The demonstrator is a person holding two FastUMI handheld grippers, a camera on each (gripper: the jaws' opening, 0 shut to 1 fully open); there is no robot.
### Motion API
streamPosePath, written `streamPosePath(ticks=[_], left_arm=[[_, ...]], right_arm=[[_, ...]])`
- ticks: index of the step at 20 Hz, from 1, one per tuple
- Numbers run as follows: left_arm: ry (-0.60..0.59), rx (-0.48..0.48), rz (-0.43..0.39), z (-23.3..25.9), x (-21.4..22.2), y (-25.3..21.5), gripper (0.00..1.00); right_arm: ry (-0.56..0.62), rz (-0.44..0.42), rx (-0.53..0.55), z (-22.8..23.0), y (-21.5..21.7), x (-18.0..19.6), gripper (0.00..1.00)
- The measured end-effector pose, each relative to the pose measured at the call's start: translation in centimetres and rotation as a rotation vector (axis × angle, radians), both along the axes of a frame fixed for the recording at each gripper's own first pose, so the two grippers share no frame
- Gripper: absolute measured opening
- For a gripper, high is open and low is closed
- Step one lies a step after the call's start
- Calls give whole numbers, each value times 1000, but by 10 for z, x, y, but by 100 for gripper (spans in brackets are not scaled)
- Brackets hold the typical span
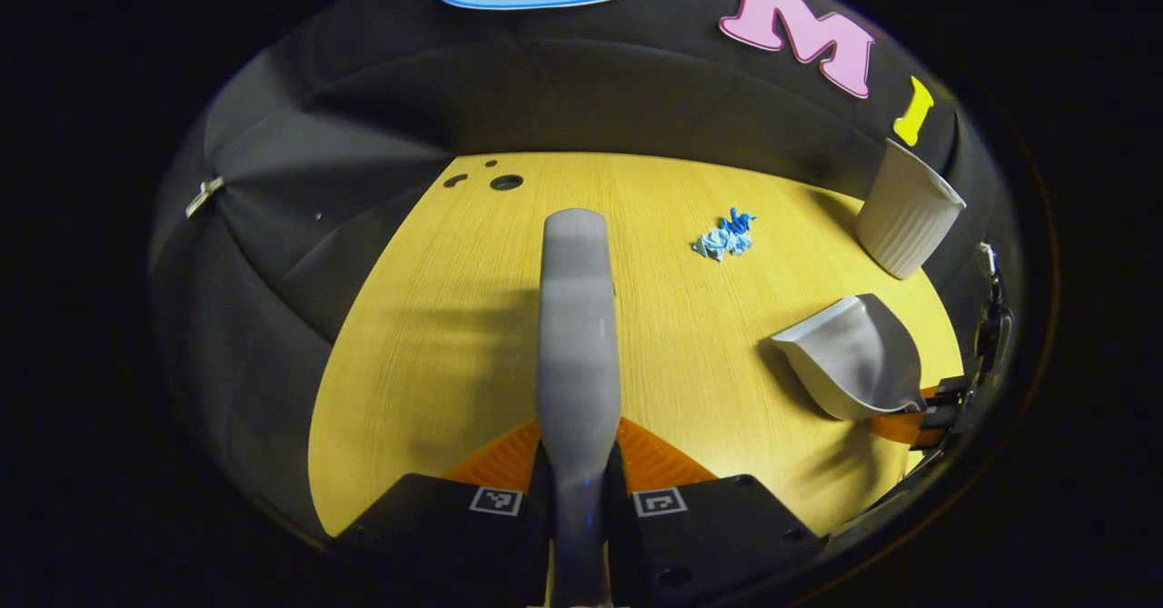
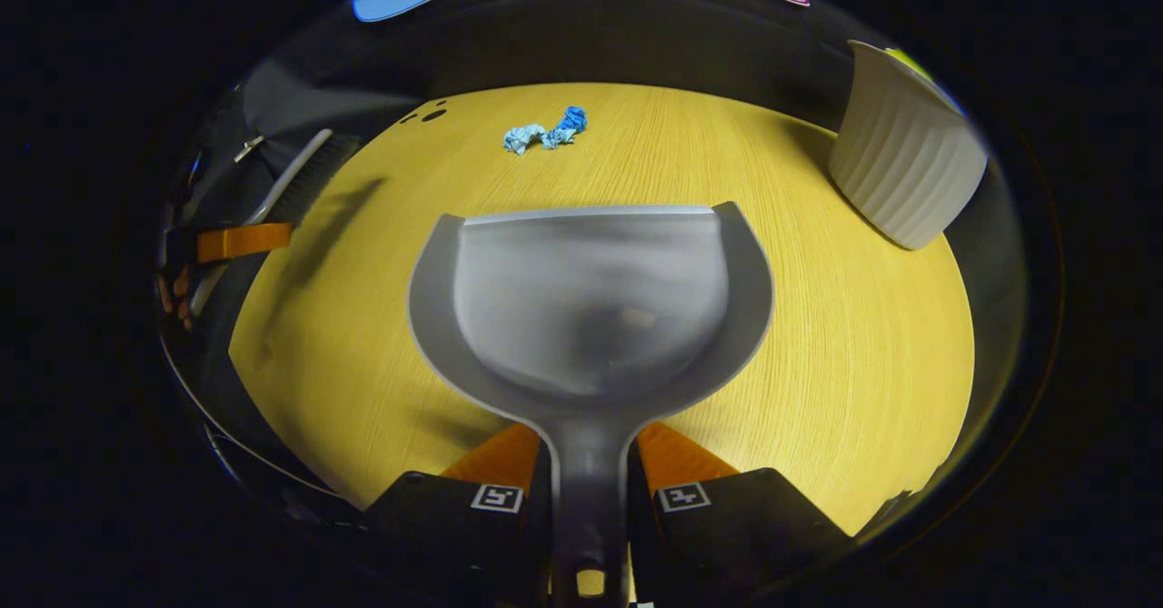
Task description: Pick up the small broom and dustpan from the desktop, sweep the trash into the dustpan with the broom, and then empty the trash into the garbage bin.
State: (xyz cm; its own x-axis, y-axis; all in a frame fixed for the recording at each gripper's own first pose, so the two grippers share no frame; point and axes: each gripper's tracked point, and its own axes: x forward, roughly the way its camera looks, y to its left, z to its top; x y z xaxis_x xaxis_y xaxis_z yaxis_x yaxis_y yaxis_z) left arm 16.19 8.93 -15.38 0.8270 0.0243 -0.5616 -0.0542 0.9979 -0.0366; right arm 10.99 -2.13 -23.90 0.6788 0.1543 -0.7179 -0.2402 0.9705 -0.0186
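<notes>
The left gripper (image 1: 578,463) jaws pinch the broom (image 1: 576,317) handle. The right gripper (image 2: 589,472) jaws pinch the dustpan (image 2: 591,299) handle above the tabletop (image 2: 818,335). Blue trash (image 2: 545,132) lies beyond the dustpan, and the garbage bin (image 2: 904,149) stands well apart from it.

No readable text or labels.

A round wooden tabletop (image 1: 436,353) with a pale yellow grain fills the middle of both views. Near its far edge, at about eleven o'clock in the left gripper view, sit a few small dark holes (image 1: 505,182). Black cloth (image 1: 363,117) hangs behind it.
</notes>
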Motion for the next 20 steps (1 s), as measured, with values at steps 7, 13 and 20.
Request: streamPosePath(ticks=[7,13,20], left_arm=[[26,117,-104,8,93,-28,30],[37,246,-147,17,165,-37,30],[49,503,-395,30,231,-66,30]], right_arm=[[-13,65,-31,17,-17,-1,39],[-23,143,-69,24,-28,-1,39],[7,142,-30,25,-41,1,39]])
